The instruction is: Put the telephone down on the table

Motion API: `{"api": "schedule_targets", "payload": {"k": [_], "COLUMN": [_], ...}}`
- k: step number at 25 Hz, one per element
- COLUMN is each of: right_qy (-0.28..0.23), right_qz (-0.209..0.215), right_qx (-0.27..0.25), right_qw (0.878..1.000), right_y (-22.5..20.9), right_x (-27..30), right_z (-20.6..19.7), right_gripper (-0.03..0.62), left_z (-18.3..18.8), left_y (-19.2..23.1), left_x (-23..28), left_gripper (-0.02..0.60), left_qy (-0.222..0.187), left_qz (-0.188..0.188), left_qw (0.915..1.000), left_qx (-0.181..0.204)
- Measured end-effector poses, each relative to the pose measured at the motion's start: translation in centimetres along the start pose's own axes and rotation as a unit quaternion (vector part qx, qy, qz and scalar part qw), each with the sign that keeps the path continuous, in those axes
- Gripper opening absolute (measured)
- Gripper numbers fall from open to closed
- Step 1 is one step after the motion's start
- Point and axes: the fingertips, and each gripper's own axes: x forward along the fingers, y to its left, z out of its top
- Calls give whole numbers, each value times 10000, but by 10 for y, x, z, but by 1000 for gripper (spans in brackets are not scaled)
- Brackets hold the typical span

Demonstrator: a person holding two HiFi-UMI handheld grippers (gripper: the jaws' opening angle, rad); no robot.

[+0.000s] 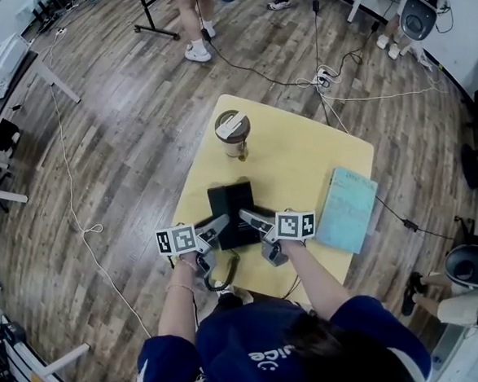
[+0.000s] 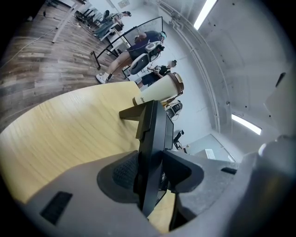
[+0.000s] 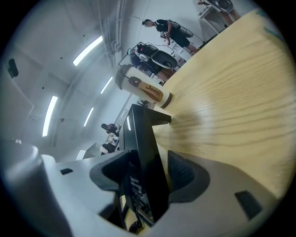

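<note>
Item, one black desk telephone [image 1: 232, 213], sitting mid-frame in the head view on a pale yellow wooden table [image 1: 302, 157], towards the table's near edge; its far end meets the wood, and its near edge is taken up between the two grippers. Left gripper [image 1: 221, 224], lower left of the telephone: jaws closed narrow on the telephone's edge, a pad pressed to each face. Right gripper [image 1: 247, 216], lower right of the telephone: jaws standing wide about the same slab, the textured pads [image 3: 182, 173] drawn off it with a sliver of gap. A dark cord [image 1: 220, 273] loops down below the telephone at the table's near edge. Item, one lidded cup [image 1: 233, 134], upright, above the telephone and well apart from it. Item, one teal notebook [image 1: 348, 209], flat at the table's right edge, right of the right gripper
</note>
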Motion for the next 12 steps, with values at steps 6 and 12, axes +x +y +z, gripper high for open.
{"api": "schedule_targets", "payload": {"k": [6,12], "right_qy": [6,-306], "right_qz": [-69,-64], "right_qx": [-84,-315], "right_qw": [9999,9990], "right_y": [0,11], "right_x": [-12,-25], "right_z": [-3,5], "right_gripper": [316,354], "left_z": [-1,5], "left_y": [-1,0], "left_x": [0,-7], "left_gripper": [172,173], "left_qy": [-117,-229], "left_qz": [272,959], "left_qw": [9990,9903], "left_qx": [321,976]}}
